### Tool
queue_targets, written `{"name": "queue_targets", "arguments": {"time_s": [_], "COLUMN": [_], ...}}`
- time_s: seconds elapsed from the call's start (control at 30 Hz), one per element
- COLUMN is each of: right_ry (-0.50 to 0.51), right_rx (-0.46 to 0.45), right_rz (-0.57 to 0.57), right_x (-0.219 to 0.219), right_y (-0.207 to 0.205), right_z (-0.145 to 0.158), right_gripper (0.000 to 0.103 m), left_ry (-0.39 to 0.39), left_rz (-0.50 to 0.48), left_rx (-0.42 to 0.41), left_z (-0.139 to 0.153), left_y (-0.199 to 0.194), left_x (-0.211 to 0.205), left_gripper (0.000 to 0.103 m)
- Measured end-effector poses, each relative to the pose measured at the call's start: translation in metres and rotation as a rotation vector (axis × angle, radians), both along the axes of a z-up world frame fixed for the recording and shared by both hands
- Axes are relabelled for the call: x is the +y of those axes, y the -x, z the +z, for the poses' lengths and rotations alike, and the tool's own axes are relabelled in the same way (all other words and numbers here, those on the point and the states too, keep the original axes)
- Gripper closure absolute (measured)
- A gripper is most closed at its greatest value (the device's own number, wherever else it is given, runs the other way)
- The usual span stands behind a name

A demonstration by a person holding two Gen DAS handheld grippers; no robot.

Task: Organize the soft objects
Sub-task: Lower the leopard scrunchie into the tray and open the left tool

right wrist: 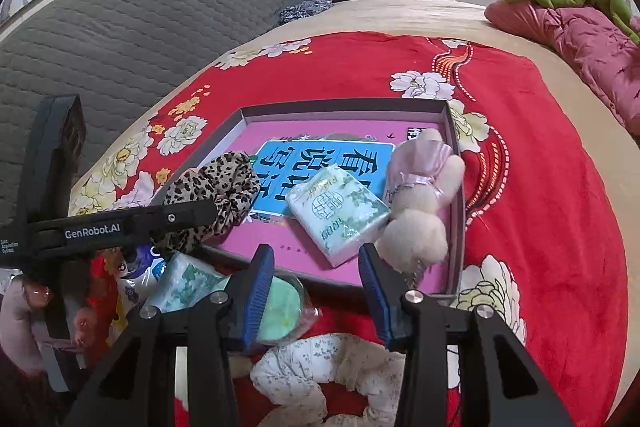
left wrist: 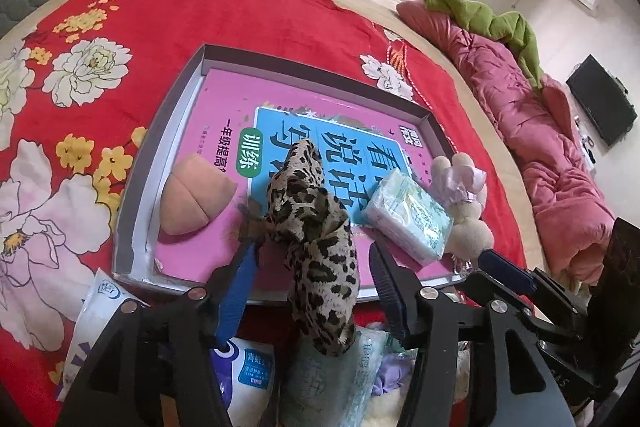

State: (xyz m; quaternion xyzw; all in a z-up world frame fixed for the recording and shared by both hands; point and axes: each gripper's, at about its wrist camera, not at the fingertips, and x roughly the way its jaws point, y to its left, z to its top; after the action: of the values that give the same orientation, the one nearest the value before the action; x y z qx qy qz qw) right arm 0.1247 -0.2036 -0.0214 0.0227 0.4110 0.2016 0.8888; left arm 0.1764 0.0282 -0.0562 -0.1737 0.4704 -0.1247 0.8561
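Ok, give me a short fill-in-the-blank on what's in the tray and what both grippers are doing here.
1. The leopard-print scrunchie hangs over the ____ edge of the shallow tray.
2. The tissue pack lies beside a plush ____ toy.
3. The left gripper has its jaws ____.
4. The right gripper holds ____.

Missing words: near; rabbit; open; nothing

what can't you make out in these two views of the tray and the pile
- Left wrist view: the pile near the camera is mostly hidden by the left gripper and the leopard scrunchie.
- Right wrist view: the peach cushion is not seen; the scrunchie and left gripper block that corner of the tray.
- Both views: the book title is partly covered by the tissue pack.
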Motion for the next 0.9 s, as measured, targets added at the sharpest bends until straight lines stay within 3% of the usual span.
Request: {"name": "queue_targets", "arguments": {"time_s": [0.4, 0.57, 0.6, 0.73, 0.83, 0.9], "right_ry": [-0.004, -0.014, -0.022, -0.047, -0.041, -0.042], "right_rx": [-0.03, -0.041, -0.042, -0.045, -0.049, -0.051], "right_rz": [-0.026, -0.035, -0.039, -0.055, -0.056, -0.06], "right_x": [-0.002, -0.005, -0.007, -0.011, -0.013, -0.015], "right_y": [0.006, 0.008, 0.009, 0.008, 0.009, 0.01], "right_z": [0.013, 0.018, 0.018, 0.02, 0.021, 0.021], "right_gripper": [0.054, 0.054, 0.054, 0.054, 0.054, 0.054], "left_ry": [0.011, -0.041, -0.032, 0.14, 0.108, 0.129], "left_rz": [-0.005, 0.027, 0.011, -0.096, -0.138, -0.137], "left_rx": [-0.019, -0.06, -0.074, -0.045, -0.032, -0.018], "left_z": [0.011, 0.027, 0.031, 0.035, 0.028, 0.022], "left_y": [0.009, 0.032, 0.038, 0.039, 0.036, 0.033], "left_x": [0.003, 0.009, 0.01, 0.008, -0.005, -0.008], "left_gripper": [0.039, 0.04, 0.041, 0.041, 0.041, 0.041]}}
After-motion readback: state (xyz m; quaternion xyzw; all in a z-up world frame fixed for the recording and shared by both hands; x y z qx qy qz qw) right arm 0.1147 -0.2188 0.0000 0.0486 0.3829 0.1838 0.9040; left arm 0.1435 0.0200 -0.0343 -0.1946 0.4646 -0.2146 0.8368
